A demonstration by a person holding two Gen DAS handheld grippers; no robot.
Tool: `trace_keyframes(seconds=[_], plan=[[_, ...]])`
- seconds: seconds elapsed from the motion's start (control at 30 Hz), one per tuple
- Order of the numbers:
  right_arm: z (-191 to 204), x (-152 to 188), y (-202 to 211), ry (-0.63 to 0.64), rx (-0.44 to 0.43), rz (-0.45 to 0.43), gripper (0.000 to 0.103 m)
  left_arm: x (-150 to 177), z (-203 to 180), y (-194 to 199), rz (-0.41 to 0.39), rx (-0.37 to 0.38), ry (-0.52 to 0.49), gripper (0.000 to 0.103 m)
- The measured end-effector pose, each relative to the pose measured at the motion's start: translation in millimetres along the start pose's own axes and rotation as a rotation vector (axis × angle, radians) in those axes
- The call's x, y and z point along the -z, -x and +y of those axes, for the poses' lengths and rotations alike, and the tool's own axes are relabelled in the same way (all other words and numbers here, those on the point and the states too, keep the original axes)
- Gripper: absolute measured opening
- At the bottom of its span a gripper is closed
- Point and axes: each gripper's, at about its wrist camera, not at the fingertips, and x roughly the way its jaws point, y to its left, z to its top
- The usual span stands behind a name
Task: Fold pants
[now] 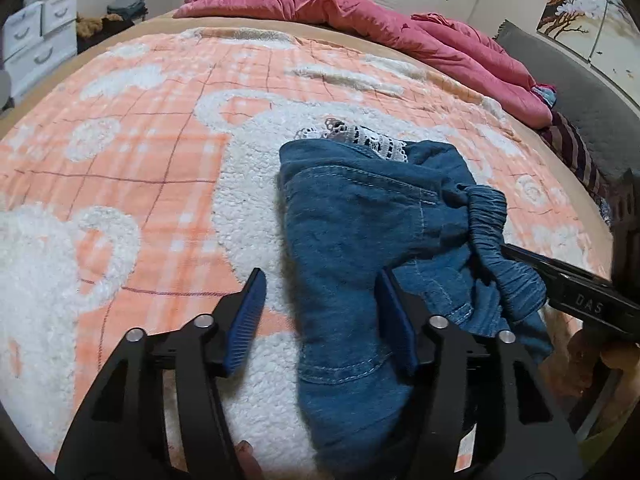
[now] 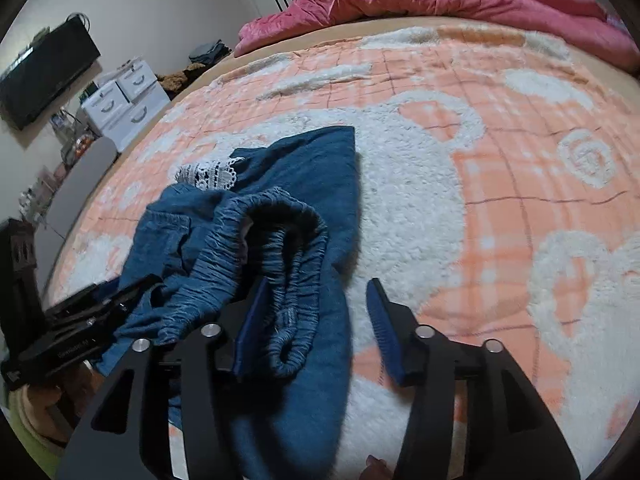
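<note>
1. Blue denim pants (image 1: pixel 360 232) lie in a loose, bunched heap on the orange-and-white fleece blanket (image 1: pixel 152 160) covering the bed, near the front edge.
2. Left gripper (image 1: pixel 322 312): jaws about half open, nothing clamped. The pants run up between the fingers, closer to the right one; the right pad sits at the fabric edge, the left pad is over bare blanket. No pinch visible.
3. Right gripper (image 2: pixel 318 320): jaws about half open, nothing clamped. Its left finger sits against the gathered elastic waistband (image 2: pixel 272 240); its right finger is off the cloth, over the white pile of the blanket.
4. The waistband is rumpled into an open loop on top of the heap, between the two grippers. In the left wrist view the right gripper's finger tip touches that band from the right.
5. White lace trim (image 1: pixel 360 136) pokes out at the far end of the pants.
6. One flat denim panel (image 2: pixel 316 152) extends away from the waistband, lying smooth on the blanket.
7. Surroundings: pink duvet (image 1: pixel 360 20) bunched along the far side of the bed, well apart from the pants. White drawer unit (image 2: pixel 124 96) and wall TV (image 2: pixel 44 76) beyond the bed's left side. Grey headboard (image 1: pixel 580 112) on the right in the left wrist view.
8. A fingertip shows at the bottom edge of each wrist view.
</note>
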Motion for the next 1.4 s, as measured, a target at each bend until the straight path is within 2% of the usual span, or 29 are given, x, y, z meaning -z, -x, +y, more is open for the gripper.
trace_keyframes(seconds=[0.07,0.17,0.23,0.3,0.5,0.53,0.57,0.7,0.93,1.13,1.4], plan=[[0,5,7,0.006,0.028,-0.007,0.061,3,0,3,-0.005,-0.014,-0.004,0.060],[-1,11,17,0.011,0.063,-0.014,0.065,7,2,11,-0.012,-0.026,-0.006,0.066],[-1,19,27,0.025,0.077,-0.021,0.068,11,2,18,-0.019,-0.035,-0.009,0.069],[1,26,35,0.042,0.091,-0.030,0.075,16,3,26,-0.023,-0.035,-0.006,0.070],[20,53,62,0.130,0.143,-0.067,0.080,35,-1,55,-0.046,-0.036,-0.011,0.080],[24,59,69,0.136,0.141,-0.077,0.090,40,-2,61,-0.049,-0.035,-0.012,0.083],[28,63,74,0.138,0.145,-0.088,0.094,44,-3,65,-0.052,-0.036,-0.012,0.085],[38,81,92,0.149,0.162,-0.124,0.096,67,-13,84,-0.042,-0.016,-0.037,0.093],[47,117,115,0.155,0.179,-0.152,0.098,108,-28,105,-0.050,-0.006,-0.060,0.093],[44,139,124,0.134,0.204,-0.183,0.099,126,-31,113,-0.064,0.013,-0.044,0.093],[29,158,129,0.070,0.176,-0.200,0.099,139,-31,112,-0.059,-0.020,-0.055,0.093]])
